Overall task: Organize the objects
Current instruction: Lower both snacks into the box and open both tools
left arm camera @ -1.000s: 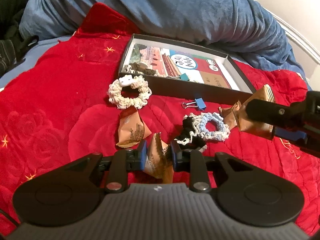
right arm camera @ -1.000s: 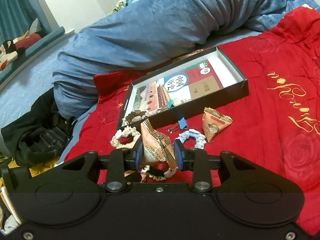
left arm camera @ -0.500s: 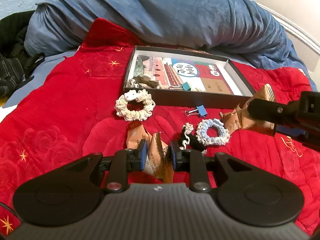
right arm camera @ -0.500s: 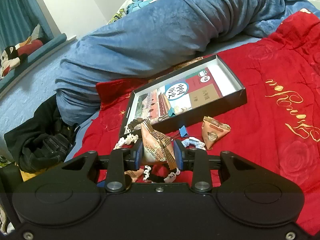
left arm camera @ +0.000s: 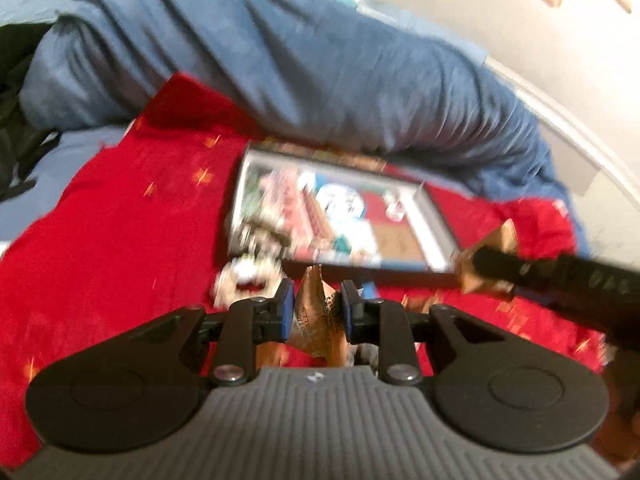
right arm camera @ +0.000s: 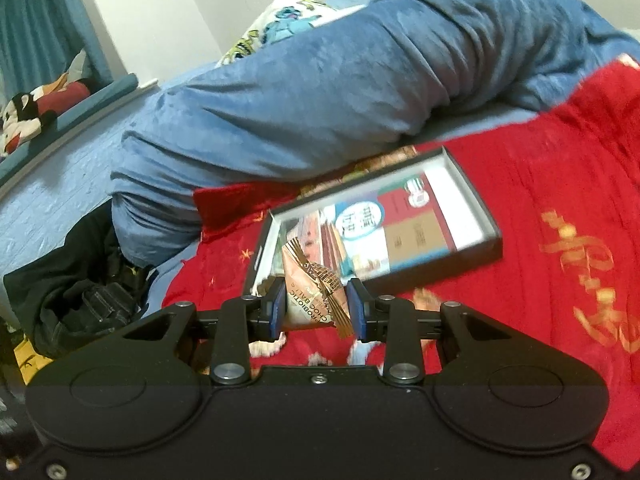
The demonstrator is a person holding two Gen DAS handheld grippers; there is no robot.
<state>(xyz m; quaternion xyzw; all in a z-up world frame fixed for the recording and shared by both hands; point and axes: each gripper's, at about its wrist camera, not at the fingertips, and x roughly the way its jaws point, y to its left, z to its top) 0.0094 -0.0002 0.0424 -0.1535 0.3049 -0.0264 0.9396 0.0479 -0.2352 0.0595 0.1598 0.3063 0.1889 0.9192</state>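
My left gripper (left arm camera: 316,312) is shut on a brown triangular snack packet (left arm camera: 316,316) and holds it above the red blanket, near the front wall of the black shallow box (left arm camera: 360,270). My right gripper (right arm camera: 316,308) is shut on another brown snack packet (right arm camera: 316,292), held up near the box's (right arm camera: 440,272) left end. The right gripper with its packet (left arm camera: 488,264) also shows in the left wrist view at the right. A white scrunchie (left arm camera: 248,276) lies blurred by the box's left corner. The left wrist view is motion-blurred.
A blue duvet (right arm camera: 320,100) is heaped behind the box. Black clothing (right arm camera: 80,288) lies at the left off the red blanket (right arm camera: 580,220). Scrunchies and another packet (right arm camera: 424,300) on the blanket are mostly hidden behind my right fingers.
Both grippers have risen and moved toward the box with their packets. The items on the blanket have dropped lower in both views, behind the fingers.
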